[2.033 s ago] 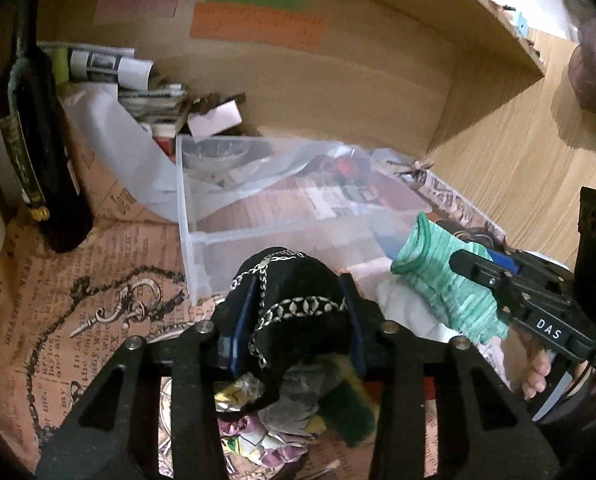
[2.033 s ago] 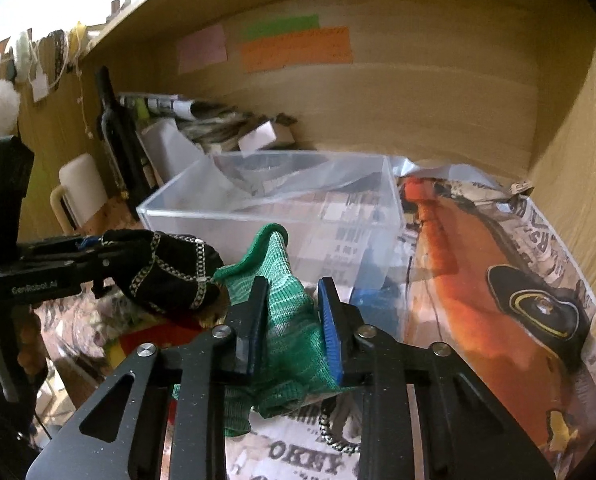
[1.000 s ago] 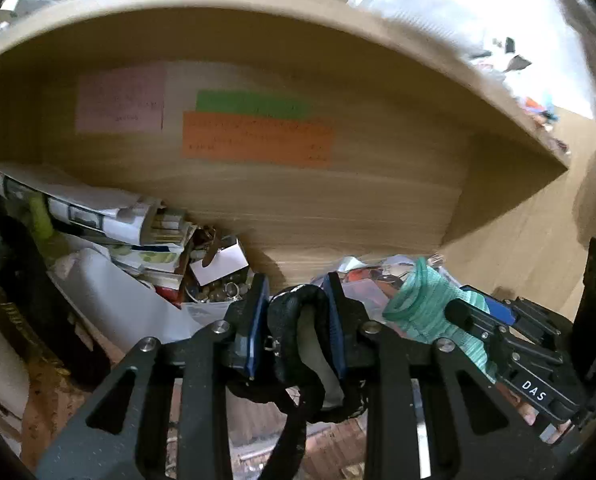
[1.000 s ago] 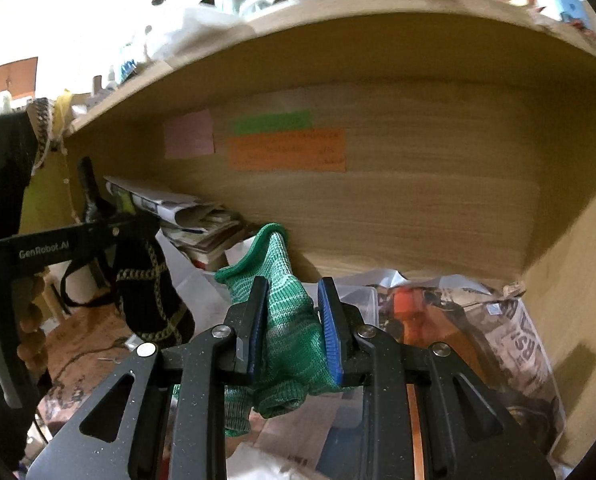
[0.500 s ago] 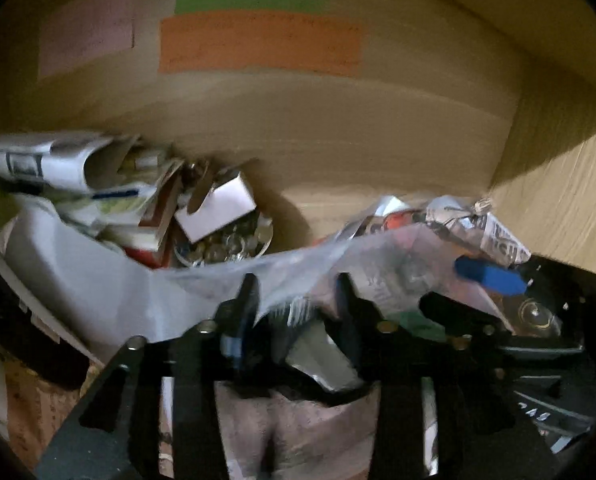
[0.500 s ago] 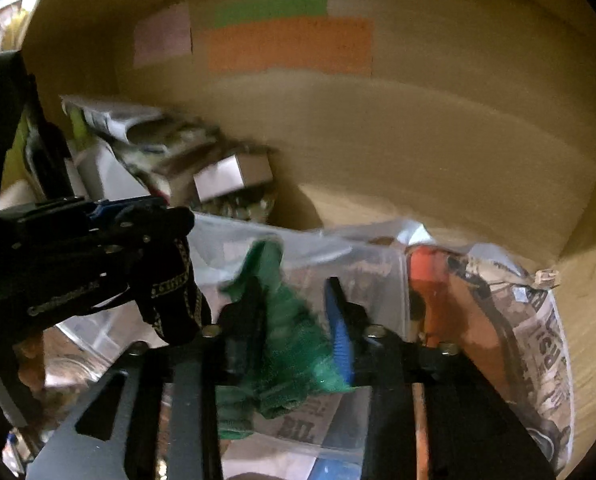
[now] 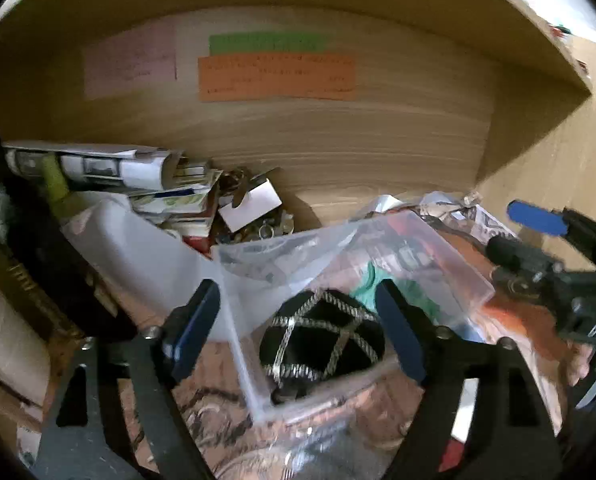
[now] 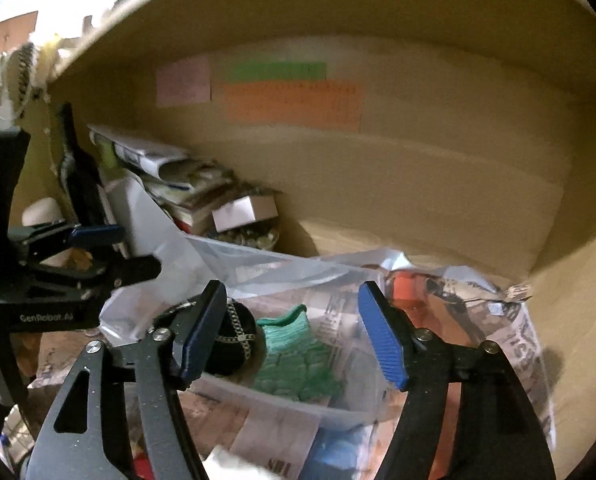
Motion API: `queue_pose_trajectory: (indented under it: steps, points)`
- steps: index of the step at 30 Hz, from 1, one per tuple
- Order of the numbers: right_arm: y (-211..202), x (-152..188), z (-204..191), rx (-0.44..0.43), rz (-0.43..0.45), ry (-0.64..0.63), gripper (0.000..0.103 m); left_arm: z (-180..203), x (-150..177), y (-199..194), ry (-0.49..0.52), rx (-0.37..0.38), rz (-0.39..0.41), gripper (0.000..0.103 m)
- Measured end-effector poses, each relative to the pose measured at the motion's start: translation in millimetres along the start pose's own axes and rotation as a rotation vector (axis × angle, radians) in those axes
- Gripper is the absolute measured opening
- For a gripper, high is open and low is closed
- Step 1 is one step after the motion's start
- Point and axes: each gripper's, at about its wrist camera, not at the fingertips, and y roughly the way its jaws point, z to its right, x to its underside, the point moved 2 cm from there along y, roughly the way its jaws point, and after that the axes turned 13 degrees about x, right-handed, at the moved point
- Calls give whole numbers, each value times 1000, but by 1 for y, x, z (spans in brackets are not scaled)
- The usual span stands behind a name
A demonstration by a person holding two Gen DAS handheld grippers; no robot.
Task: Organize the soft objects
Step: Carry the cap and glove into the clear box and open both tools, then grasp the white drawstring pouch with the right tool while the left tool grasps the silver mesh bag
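- Now both soft items sit inside the clear plastic bin (image 8: 350, 408): the black chain-trimmed pouch (image 7: 322, 340) at its near left corner, the green knit sock (image 8: 293, 360) just beside it on the right, the 2 looking to touch.
- Left gripper (image 7: 302, 328) hangs over the pouch, jaws spread wide, nothing between them.
- Right gripper (image 8: 293, 332) is splayed too, empty, above the sock.
- My read: this is the drop-off step, with both pieces let go into the bin. Next move calls for lifting both tools straight up and clear, then hunting for another soft thing.
- Around it: stacked papers and magazines (image 7: 137, 184) at the back left, a dark bottle (image 8: 77, 176) beside them, a small dish of metal bits (image 7: 257, 228) behind the bin, coloured notes (image 7: 275, 76) on the wooden back wall.
- Watch out: the loose plastic sheet (image 8: 233, 264) draped over the bin's rear edge could snag a finger, and the overhead shelf leaves little headroom.
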Motion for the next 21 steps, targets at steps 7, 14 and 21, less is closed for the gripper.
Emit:
queue_pose_trajectory:
  steps: [7,14,21]
  points:
    - [-40,22,5,19,59,29,77,9,36,-20,14,10,-30,95]
    - [-52,65,0,-7,-10,46,78,11,80,-12,-29,43,-141,95]
    - [-31,102,0,-23,-144,74,78,14,110,8,-68,49,-215,95]
